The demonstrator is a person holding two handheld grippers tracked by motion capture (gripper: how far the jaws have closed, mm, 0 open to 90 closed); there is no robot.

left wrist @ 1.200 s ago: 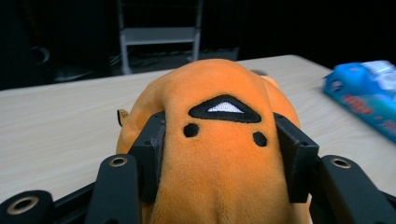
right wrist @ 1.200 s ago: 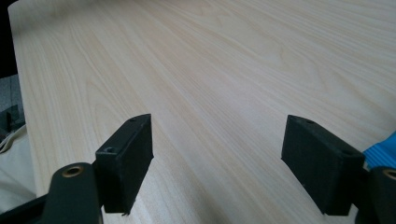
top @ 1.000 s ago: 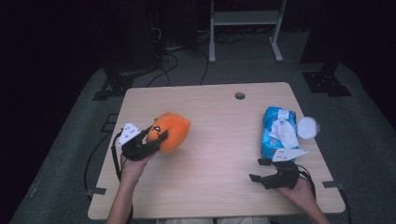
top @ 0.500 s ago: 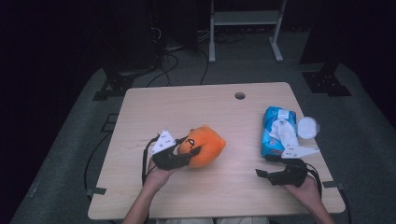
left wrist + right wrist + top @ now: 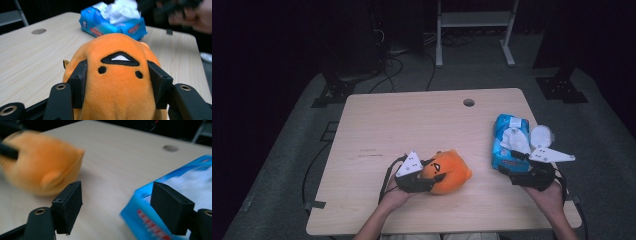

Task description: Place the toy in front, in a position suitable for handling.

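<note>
Left tool (image 5: 432, 176) pinches the orange plush toy (image 5: 448, 171), one jaw against each side of its head in the left gripper view; those jaws have just been easing apart a little, yet the pads (image 5: 79, 85) press the fabric on both flanks. The toy lies low on the bench (image 5: 412, 120), near the front edge and left of centre, so the step in hand looks like setting it down; next would be spreading the jaws fully and drawing back. Farther right, the blue tissue pack (image 5: 510, 141) lies with white tissue (image 5: 515, 138) spilling from its top. Right tool (image 5: 117, 207) stands spread and empty, its far jaw just at the pack's near corner.
</note>
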